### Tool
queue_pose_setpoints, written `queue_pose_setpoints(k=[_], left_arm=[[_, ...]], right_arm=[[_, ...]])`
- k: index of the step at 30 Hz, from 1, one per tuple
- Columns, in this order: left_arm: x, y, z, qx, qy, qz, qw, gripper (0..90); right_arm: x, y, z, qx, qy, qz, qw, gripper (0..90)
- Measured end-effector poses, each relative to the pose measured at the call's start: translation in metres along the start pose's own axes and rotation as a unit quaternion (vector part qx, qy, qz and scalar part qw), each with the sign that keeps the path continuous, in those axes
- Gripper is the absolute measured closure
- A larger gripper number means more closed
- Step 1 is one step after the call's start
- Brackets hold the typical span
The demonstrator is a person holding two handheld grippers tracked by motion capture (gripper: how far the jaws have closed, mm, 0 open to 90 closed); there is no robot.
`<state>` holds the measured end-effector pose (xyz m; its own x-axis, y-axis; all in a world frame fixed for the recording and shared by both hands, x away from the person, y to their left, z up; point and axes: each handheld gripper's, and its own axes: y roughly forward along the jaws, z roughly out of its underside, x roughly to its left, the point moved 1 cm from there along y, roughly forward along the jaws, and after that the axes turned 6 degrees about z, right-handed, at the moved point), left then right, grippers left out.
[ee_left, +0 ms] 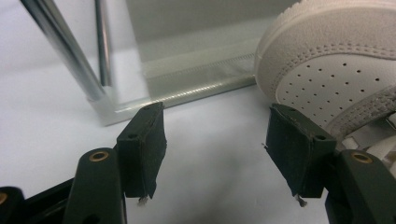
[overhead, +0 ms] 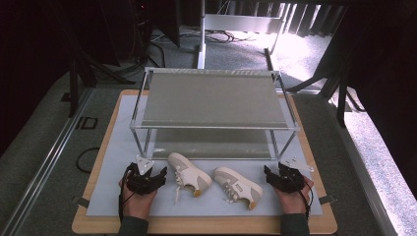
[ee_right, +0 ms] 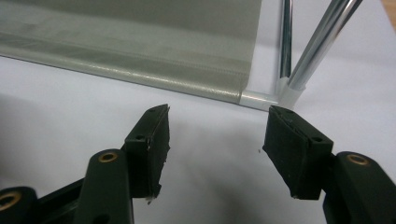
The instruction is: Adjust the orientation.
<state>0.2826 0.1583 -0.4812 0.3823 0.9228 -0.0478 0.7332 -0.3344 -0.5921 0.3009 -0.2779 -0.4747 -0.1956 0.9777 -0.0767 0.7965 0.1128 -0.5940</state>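
A lab: dark curtains [overhead: 39, 44], floor cables [overhead: 147, 44], a test table [overhead: 98, 147].

No legible text, brand, number or sign is found. A small tan patch is seen on the side of each white shoe [overhead: 189, 176], but no lettering can be made out on it.

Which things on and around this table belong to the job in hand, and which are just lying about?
Job in hand:
left shoe
right shoe
shoe rack
left gripper, open
right gripper, open

Lying about:
cables on the floor
metal stand behind the table
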Motion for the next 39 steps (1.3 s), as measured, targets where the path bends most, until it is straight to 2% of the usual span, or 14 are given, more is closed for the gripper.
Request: queue_pose_setpoints(k=[4, 8, 17, 23, 28, 30, 32, 39], left_arm=[[-0.002, -0.003, -0.001, -0.008, 0.009, 0.005, 0.9999, 37.0], [-0.004, -0.003, 0.0, -0.006, 0.015, 0.006, 0.9999, 37.0], [-0.012, -0.018, -0.002, -0.03, 0.027, 0.019, 0.999, 37.2], [-0.022, -0.032, 0.001, -0.048, 0.044, 0.045, 0.9968, 37.4], [-0.033, -0.04, 0.005, -0.054, 0.059, 0.067, 0.9946, 37.4], [-0.038, -0.041, 0.007, -0.054, 0.064, 0.082, 0.9931, 37.4], [-0.043, -0.042, 0.009, -0.051, 0.073, 0.087, 0.9922, 37.4], [-0.052, -0.038, 0.017, -0.04, 0.081, 0.112, 0.9896, 37.4]], right_arm=[[0.002, -0.006, -0.001, -0.008, -0.013, -0.005, 0.9999, 39.8], [0.004, -0.009, 0.0, -0.008, -0.015, -0.011, 0.9998, 39.8], [0.008, -0.021, -0.001, -0.019, -0.026, -0.022, 0.9992, 39.6], [0.011, -0.027, -0.001, -0.025, -0.035, -0.024, 0.9988, 39.4], [0.013, -0.03, -0.001, -0.028, -0.04, -0.027, 0.9985, 39.4], [0.014, -0.03, -0.002, -0.03, -0.042, -0.026, 0.9983, 39.4], [0.015, -0.031, -0.002, -0.028, -0.044, -0.027, 0.9983, 39.4], [0.016, -0.031, -0.002, -0.031, -0.05, -0.024, 0.9979, 39.4]])
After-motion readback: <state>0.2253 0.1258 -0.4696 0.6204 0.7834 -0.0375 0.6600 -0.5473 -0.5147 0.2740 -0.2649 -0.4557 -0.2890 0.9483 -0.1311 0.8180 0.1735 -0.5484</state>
